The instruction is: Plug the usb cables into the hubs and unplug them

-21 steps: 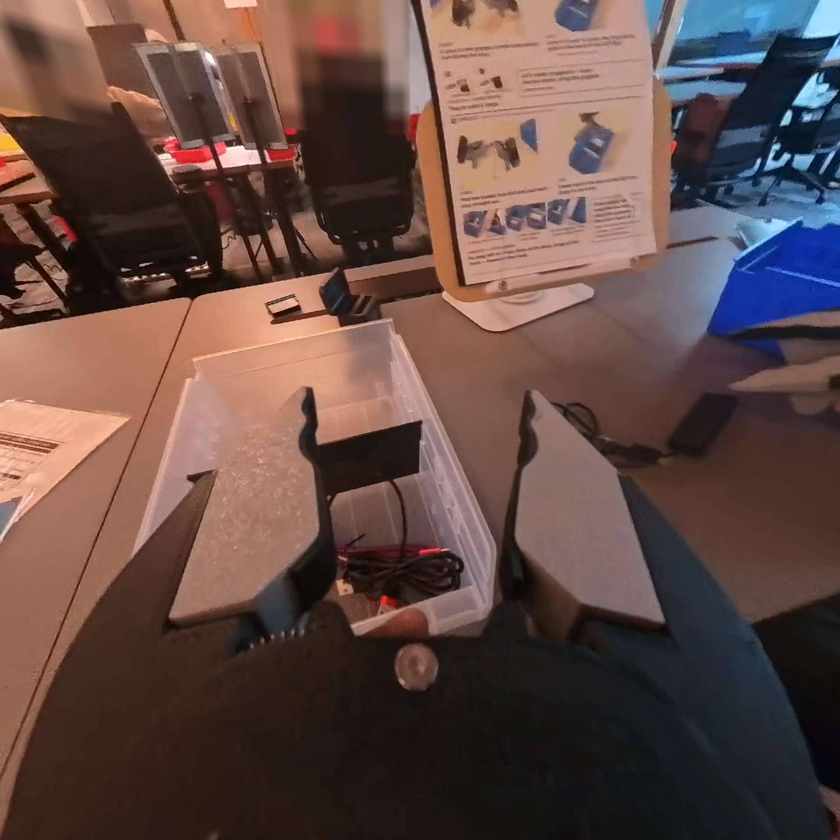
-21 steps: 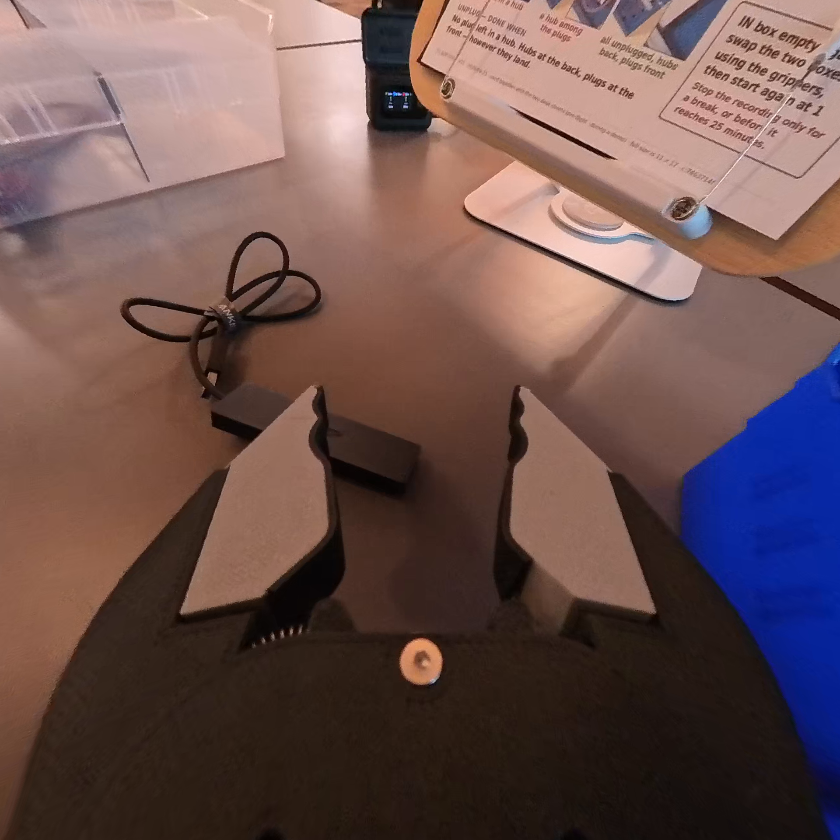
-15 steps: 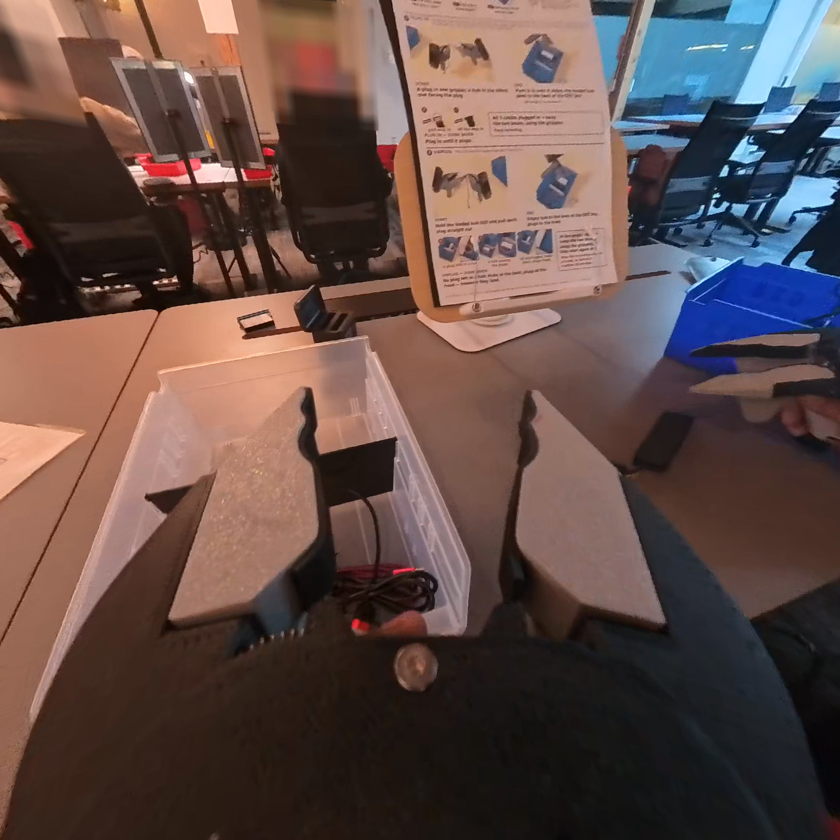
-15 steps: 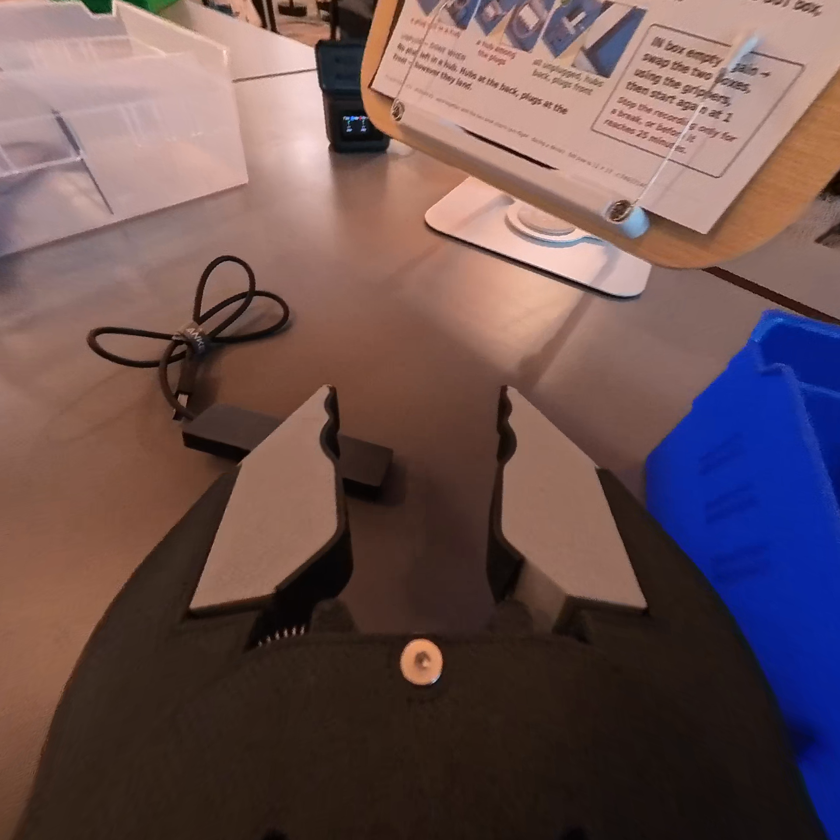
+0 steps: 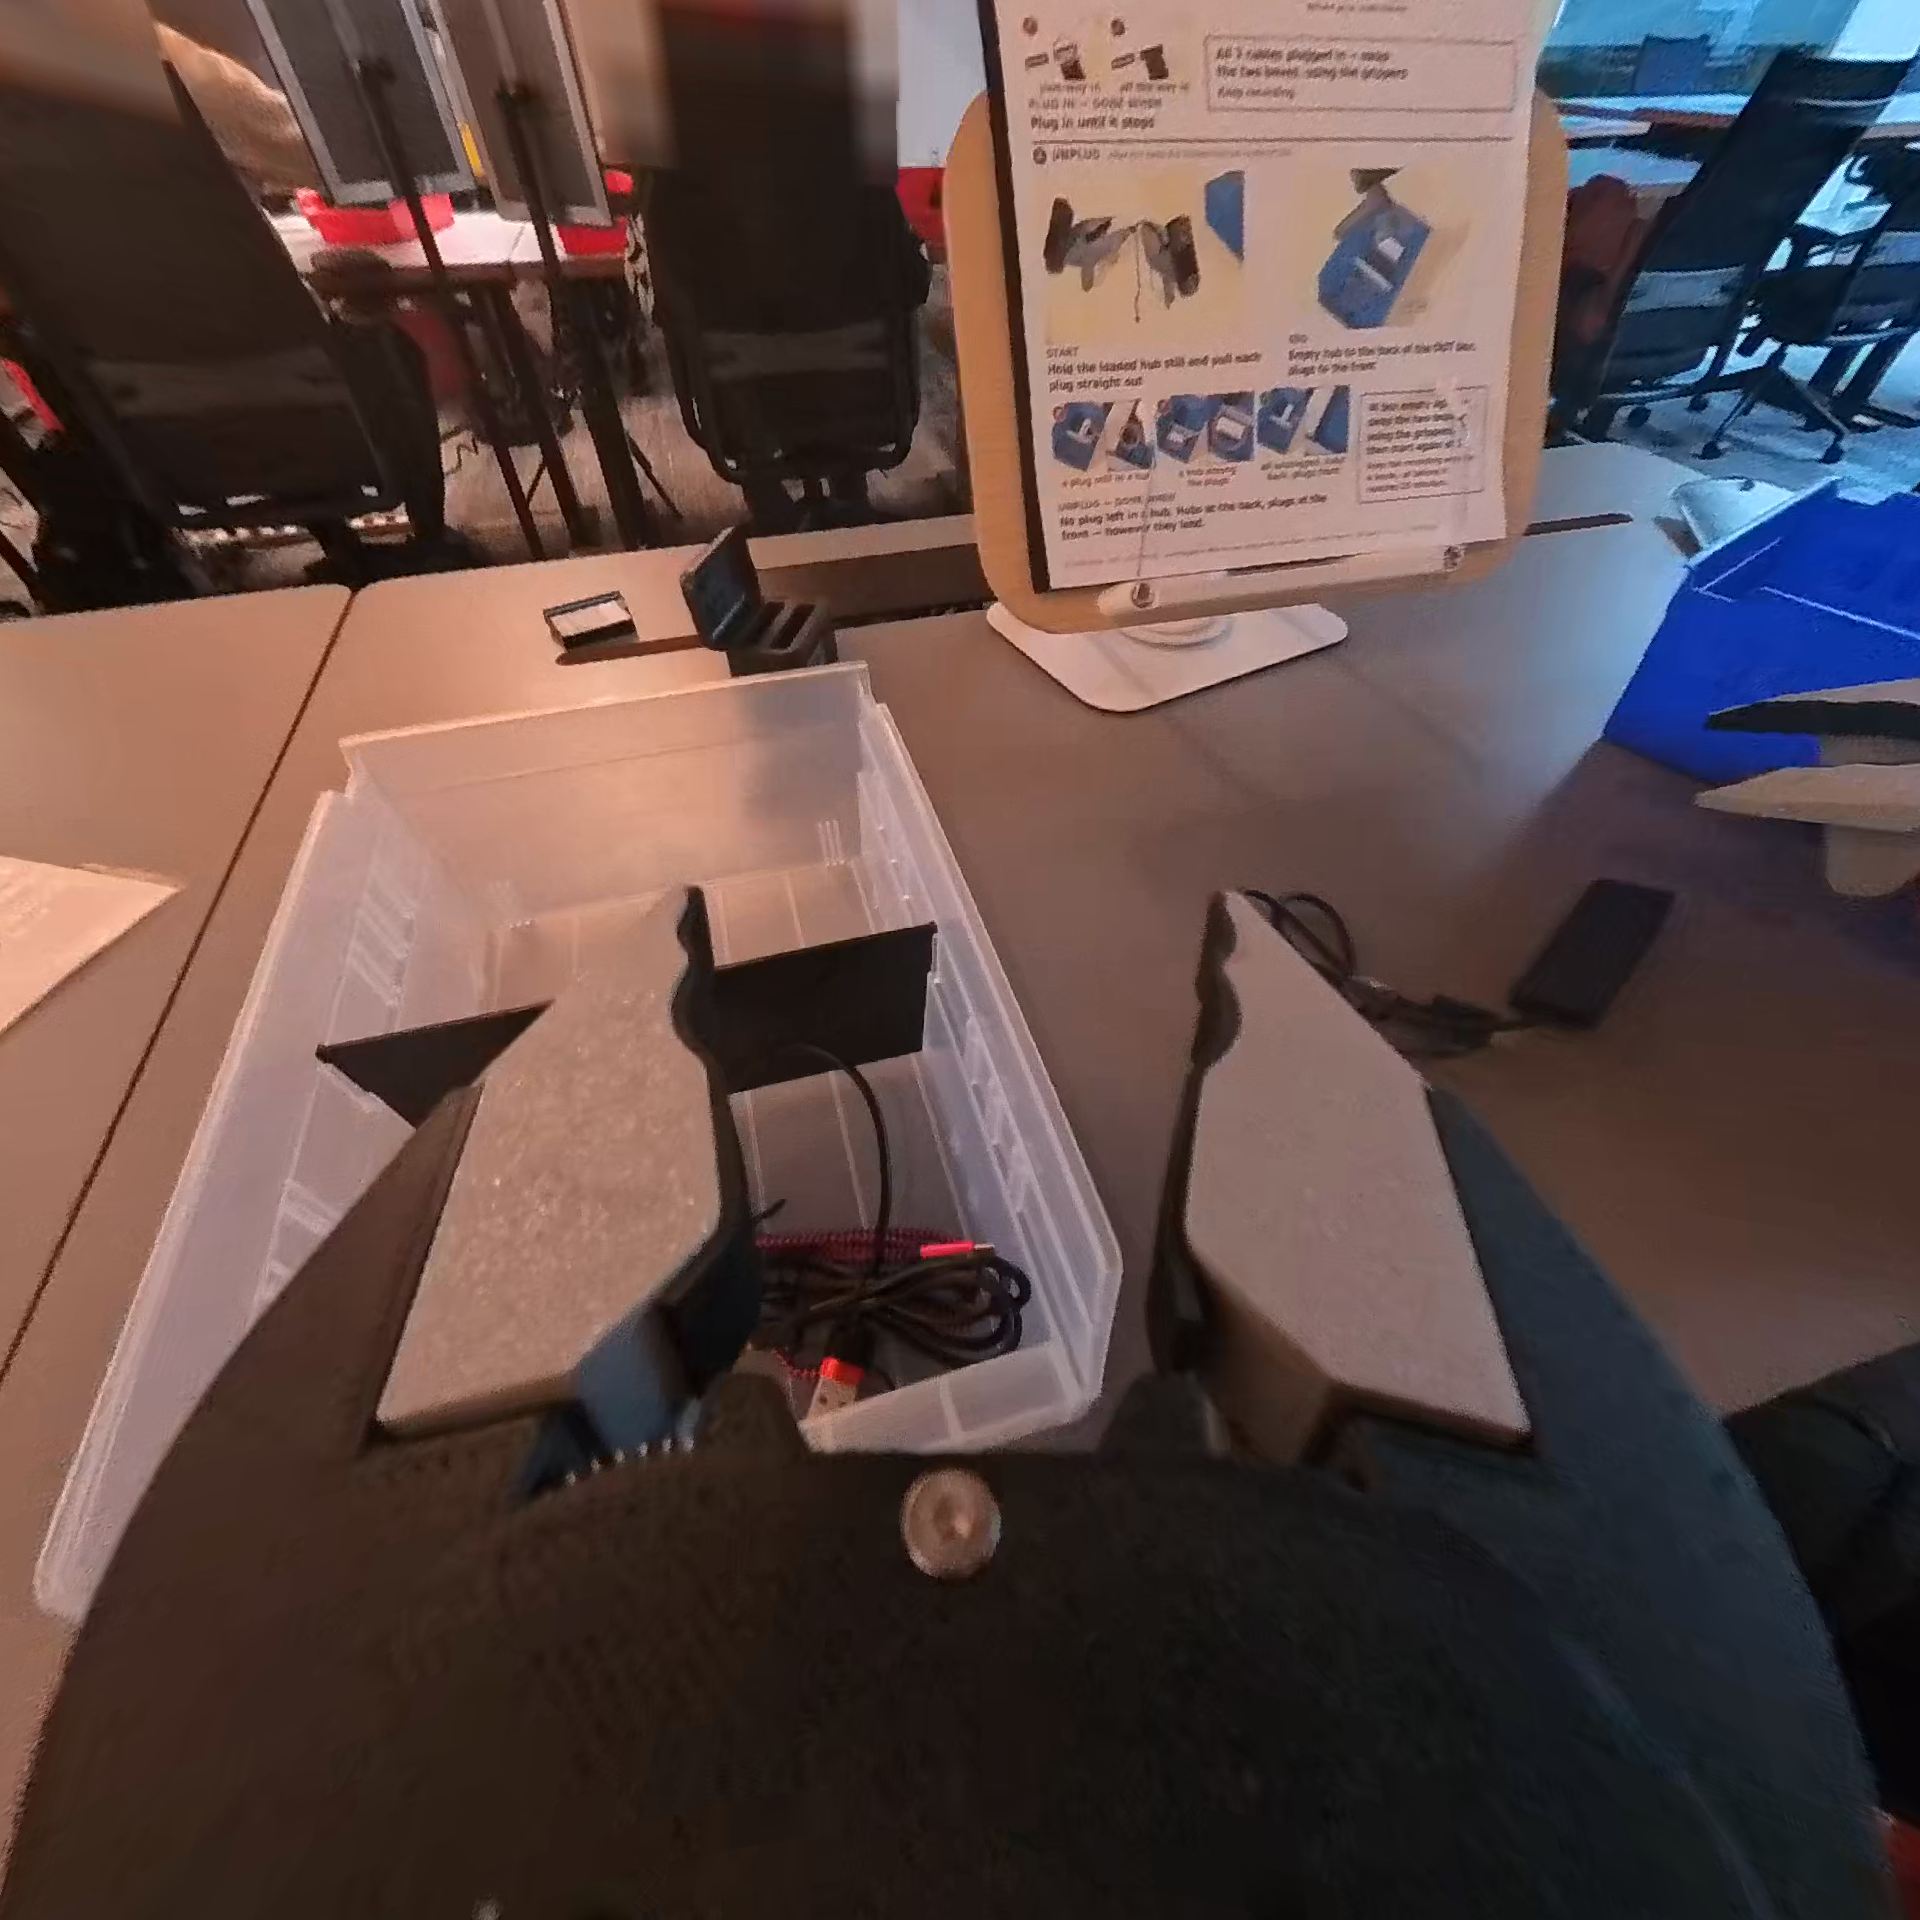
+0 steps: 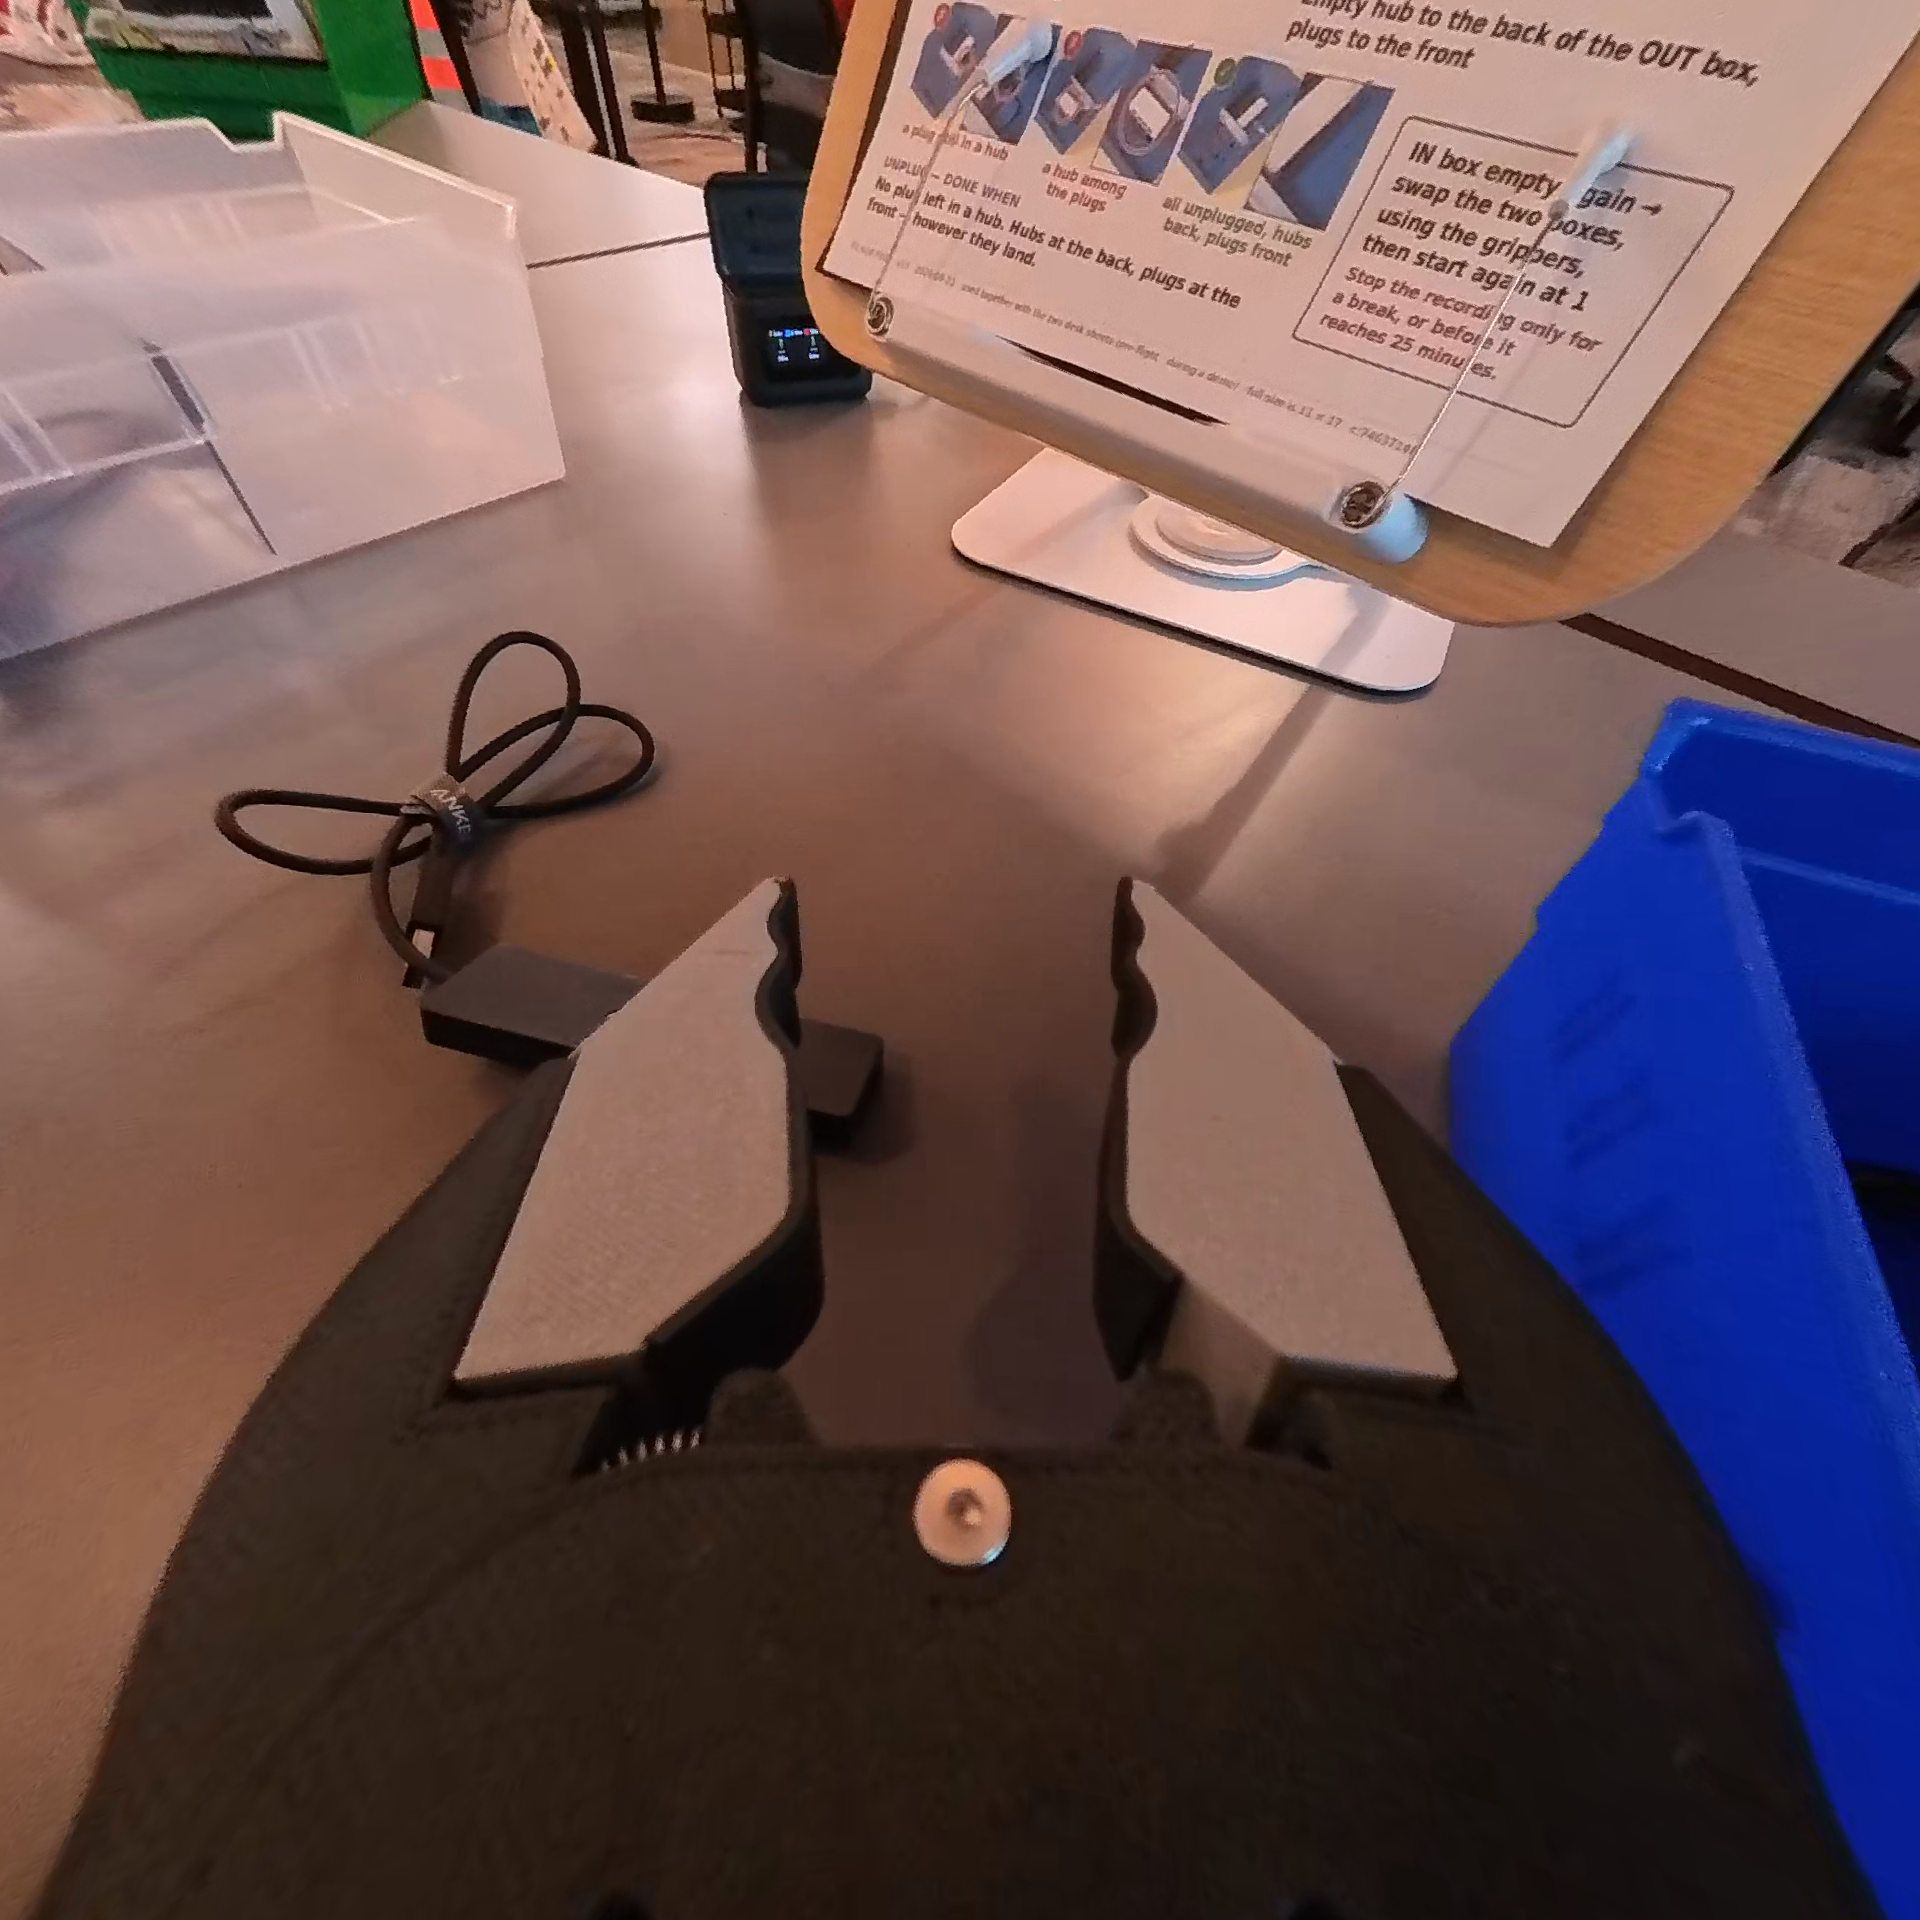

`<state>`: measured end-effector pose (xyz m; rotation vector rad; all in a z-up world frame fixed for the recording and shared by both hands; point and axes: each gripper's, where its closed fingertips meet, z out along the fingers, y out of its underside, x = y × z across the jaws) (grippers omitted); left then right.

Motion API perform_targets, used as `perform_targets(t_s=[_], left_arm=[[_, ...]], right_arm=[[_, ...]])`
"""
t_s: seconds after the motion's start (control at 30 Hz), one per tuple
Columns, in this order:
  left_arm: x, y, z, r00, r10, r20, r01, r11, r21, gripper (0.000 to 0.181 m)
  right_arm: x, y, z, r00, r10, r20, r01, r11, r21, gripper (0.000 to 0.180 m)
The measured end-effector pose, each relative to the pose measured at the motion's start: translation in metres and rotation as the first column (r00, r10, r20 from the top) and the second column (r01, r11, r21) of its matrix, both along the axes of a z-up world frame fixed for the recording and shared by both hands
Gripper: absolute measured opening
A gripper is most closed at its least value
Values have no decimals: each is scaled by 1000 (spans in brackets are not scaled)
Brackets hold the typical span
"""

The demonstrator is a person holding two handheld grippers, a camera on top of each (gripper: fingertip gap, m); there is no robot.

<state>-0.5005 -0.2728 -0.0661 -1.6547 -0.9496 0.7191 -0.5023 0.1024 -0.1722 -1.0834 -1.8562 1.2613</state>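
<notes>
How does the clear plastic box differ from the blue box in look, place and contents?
The clear box is see-through; the blue box is opaque.
The clear box lies under the open left gripper; the blue box stands beside the open right gripper, on its right.
The clear box holds coiled cables before a black divider; how full the blue box is, I cannot tell.
Both stand on the same grey table.
</notes>
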Motion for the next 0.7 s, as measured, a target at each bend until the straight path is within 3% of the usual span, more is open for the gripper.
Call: perform_targets(t_s=[0.7], left_arm=[[0, 12, -6, 1000, -23, -3, 23, 998, -63, 89]], right_arm=[[0, 0, 0, 1000, -2, -17, 3, 999, 33, 54]])
